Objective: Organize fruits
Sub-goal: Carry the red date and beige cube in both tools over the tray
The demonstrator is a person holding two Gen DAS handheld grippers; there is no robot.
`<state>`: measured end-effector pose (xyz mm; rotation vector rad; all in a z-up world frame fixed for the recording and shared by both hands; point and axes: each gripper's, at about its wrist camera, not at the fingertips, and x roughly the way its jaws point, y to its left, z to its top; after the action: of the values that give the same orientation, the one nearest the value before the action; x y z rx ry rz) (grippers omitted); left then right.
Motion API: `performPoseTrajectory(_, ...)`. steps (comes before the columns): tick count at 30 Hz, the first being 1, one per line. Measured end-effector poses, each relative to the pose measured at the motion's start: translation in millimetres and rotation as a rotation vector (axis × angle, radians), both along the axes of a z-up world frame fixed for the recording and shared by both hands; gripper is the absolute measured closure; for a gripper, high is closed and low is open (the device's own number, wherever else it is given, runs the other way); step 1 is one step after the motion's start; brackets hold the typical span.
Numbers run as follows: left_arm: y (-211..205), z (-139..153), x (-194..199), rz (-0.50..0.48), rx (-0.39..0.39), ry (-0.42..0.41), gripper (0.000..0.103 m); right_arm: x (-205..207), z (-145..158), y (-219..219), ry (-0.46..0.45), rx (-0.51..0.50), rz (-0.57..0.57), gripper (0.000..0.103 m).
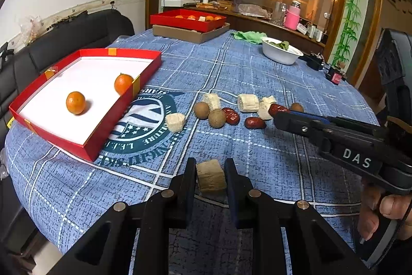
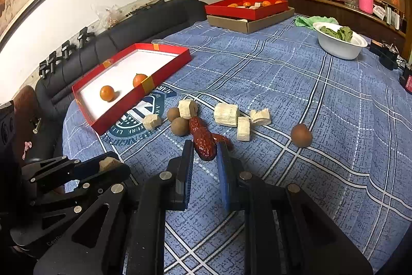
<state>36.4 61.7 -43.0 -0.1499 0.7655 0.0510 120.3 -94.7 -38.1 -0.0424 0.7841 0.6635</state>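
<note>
My left gripper [image 1: 211, 169] is shut on a beige fruit chunk [image 1: 209, 178] just above the blue checked cloth; the chunk [image 2: 106, 163] also shows in the left gripper [image 2: 110, 164] in the right wrist view. My right gripper [image 2: 205, 155] is shut on a wrinkled red date [image 2: 204, 146]; the left wrist view shows the right gripper [image 1: 279, 116] at the right. A red tray [image 1: 123, 105] with a white floor holds two oranges [image 1: 75, 102]. Loose longans [image 1: 216, 118], dates [image 1: 255, 123] and beige chunks [image 1: 248, 103] lie mid-table.
At the back, a second red tray [image 1: 188, 19] with fruit sits on a cardboard box. A white bowl [image 1: 282, 53] of greens and a green cloth [image 1: 247, 36] lie far right. A black sofa [image 1: 64, 43] borders the left. A hand [image 1: 386, 208] grips the right tool.
</note>
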Motion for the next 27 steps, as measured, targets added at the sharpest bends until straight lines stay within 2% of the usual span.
performPoseTrajectory(16,23,7,-7,0.068,-0.028,-0.034,0.082,-3,0,8,-0.019,-0.027,0.012,0.086)
performPoseTrajectory(27,48,18,-12,0.128,-0.044,-0.071,0.082,-10,10,34,-0.029,-0.039,0.062,0.086)
